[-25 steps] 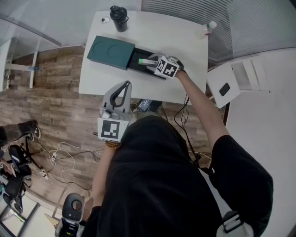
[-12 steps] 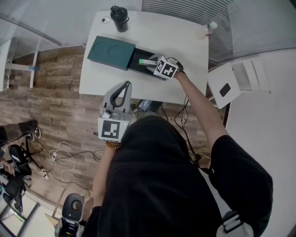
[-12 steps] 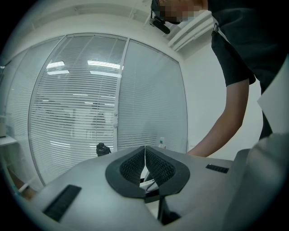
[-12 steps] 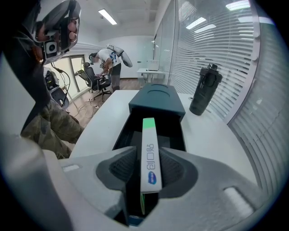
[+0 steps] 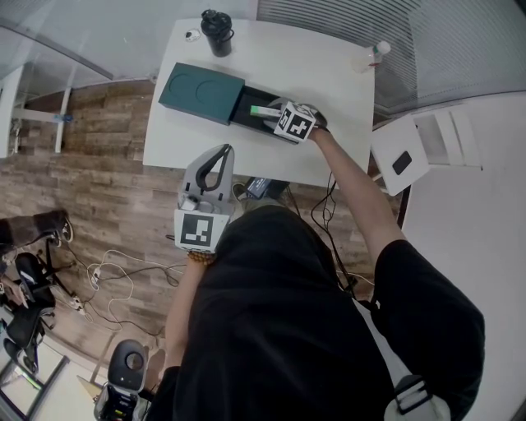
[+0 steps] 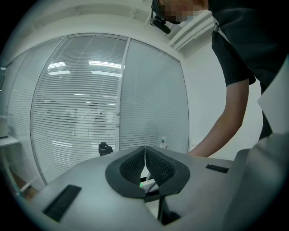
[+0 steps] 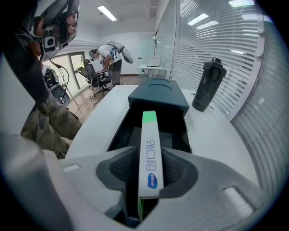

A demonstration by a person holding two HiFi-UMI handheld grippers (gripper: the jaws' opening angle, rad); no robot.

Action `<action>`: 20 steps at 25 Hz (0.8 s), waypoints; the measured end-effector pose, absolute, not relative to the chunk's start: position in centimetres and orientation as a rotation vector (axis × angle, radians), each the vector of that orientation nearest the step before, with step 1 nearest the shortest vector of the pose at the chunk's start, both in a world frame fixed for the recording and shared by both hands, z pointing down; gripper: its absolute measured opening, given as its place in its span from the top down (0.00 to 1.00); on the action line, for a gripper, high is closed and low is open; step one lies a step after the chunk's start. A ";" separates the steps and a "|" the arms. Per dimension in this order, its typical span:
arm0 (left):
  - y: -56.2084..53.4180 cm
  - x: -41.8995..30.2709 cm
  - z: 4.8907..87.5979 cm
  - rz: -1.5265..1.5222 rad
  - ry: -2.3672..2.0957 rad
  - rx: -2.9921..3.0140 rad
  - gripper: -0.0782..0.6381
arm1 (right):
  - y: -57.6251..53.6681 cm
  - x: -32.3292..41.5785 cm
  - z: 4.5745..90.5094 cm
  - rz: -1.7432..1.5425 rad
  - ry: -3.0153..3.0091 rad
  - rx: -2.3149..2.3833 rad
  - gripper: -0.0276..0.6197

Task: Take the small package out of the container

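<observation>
A dark green container (image 5: pixel 202 93) lies on the white table (image 5: pixel 329 66), its black drawer (image 5: pixel 249 109) pulled out toward the right. My right gripper (image 5: pixel 271 113) is shut on the small package (image 7: pixel 149 153), a long white box with a green end (image 5: pixel 263 111), held over the open drawer (image 7: pixel 135 128). The container's green sleeve (image 7: pixel 156 92) lies straight ahead in the right gripper view. My left gripper (image 5: pixel 212 162) hangs off the table's near edge, shut and empty, its jaws touching (image 6: pixel 145 163).
A black bottle (image 5: pixel 218 21) stands at the table's far left; it also shows in the right gripper view (image 7: pixel 207 83). A small clear bottle (image 5: pixel 368 56) stands at the far right corner. White furniture (image 5: pixel 411 148) is beside the table. Cables lie on the wood floor (image 5: pixel 99 205).
The right gripper with the package has barely shifted over the drawer. The left gripper has stayed in place.
</observation>
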State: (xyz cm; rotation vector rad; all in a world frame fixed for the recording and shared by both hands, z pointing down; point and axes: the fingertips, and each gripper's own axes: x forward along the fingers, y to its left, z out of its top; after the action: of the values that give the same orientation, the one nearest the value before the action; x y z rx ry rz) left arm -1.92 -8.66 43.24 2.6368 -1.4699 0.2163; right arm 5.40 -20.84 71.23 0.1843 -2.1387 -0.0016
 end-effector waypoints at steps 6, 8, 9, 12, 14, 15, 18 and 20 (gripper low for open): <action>-8.6 -2.2 43.4 0.223 -1.479 2.621 0.88 | -20.8 5.2 72.0 0.008 -2.120 0.173 0.74; -8.6 -2.1 43.4 0.222 -1.482 2.620 0.88 | -20.8 5.2 72.1 0.017 -2.122 0.173 0.74; -8.6 -2.2 43.3 0.221 -1.484 2.620 0.88 | -20.8 5.2 72.2 0.021 -2.122 0.172 0.74; -8.7 -2.6 43.2 0.221 -1.486 2.618 0.88 | -20.9 5.1 72.3 0.033 -2.122 0.171 0.76; -8.7 -2.8 43.2 0.222 -1.486 2.619 0.88 | -21.0 5.1 72.3 0.042 -2.126 0.176 0.76; -8.7 -2.8 43.3 0.222 -1.486 2.620 0.88 | -21.0 5.1 72.3 0.047 -2.128 0.180 0.80; -8.7 -2.5 43.3 0.214 -1.486 2.619 0.88 | -20.9 5.1 72.4 0.064 -2.135 0.197 0.81; -8.8 -2.5 43.3 0.213 -1.483 2.621 0.88 | -21.0 5.1 72.3 0.048 -2.136 0.200 0.81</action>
State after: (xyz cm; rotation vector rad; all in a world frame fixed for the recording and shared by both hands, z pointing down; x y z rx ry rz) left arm -2.45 -8.76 43.35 2.6208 -1.4831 0.2128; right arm 5.07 -21.03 72.27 0.1996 -2.1356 0.0480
